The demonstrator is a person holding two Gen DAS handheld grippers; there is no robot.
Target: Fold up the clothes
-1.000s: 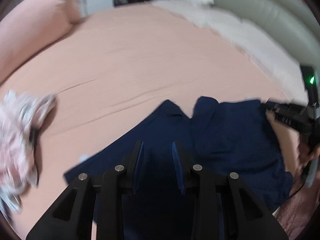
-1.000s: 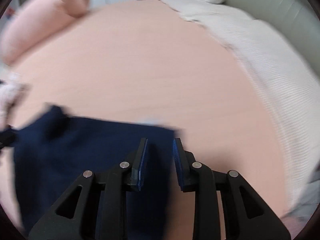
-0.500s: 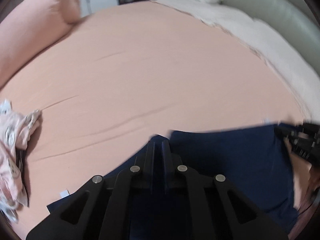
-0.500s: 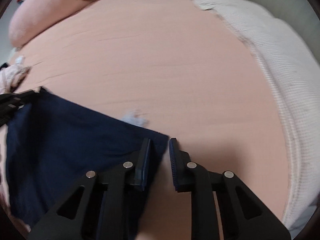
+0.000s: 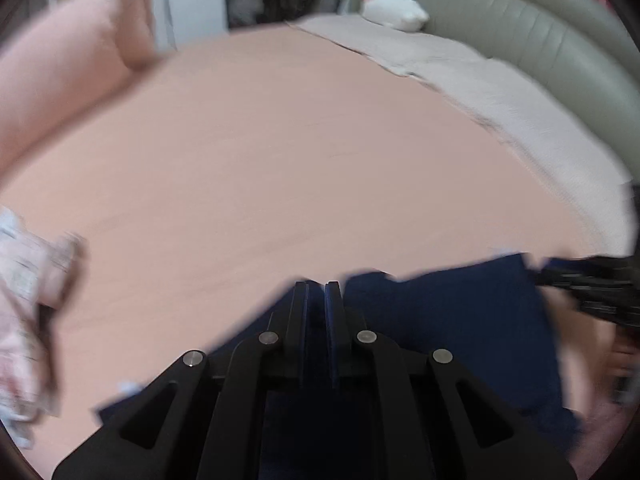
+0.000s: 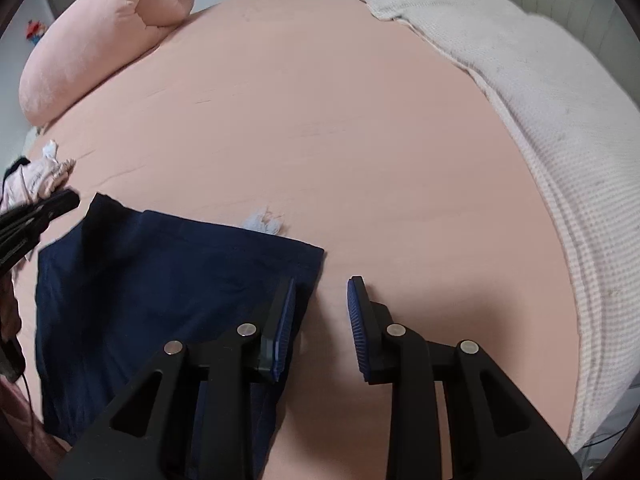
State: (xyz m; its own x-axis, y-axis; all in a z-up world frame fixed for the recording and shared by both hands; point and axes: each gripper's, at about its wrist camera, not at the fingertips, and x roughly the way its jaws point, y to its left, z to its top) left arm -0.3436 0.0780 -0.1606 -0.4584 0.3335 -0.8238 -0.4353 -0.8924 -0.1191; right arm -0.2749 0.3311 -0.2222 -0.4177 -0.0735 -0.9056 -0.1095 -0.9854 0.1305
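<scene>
Mid-fold: left claw pinches the navy garment at its far-left corner; right claw gapes empty beside the garment's right edge — regrip likely next.

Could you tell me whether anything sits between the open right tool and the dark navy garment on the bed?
Nothing visible does. The right tool hangs open right at the edge of the dark navy garment, with only bare pink bedsheet around.

Garment on bed, pillow behind
</scene>
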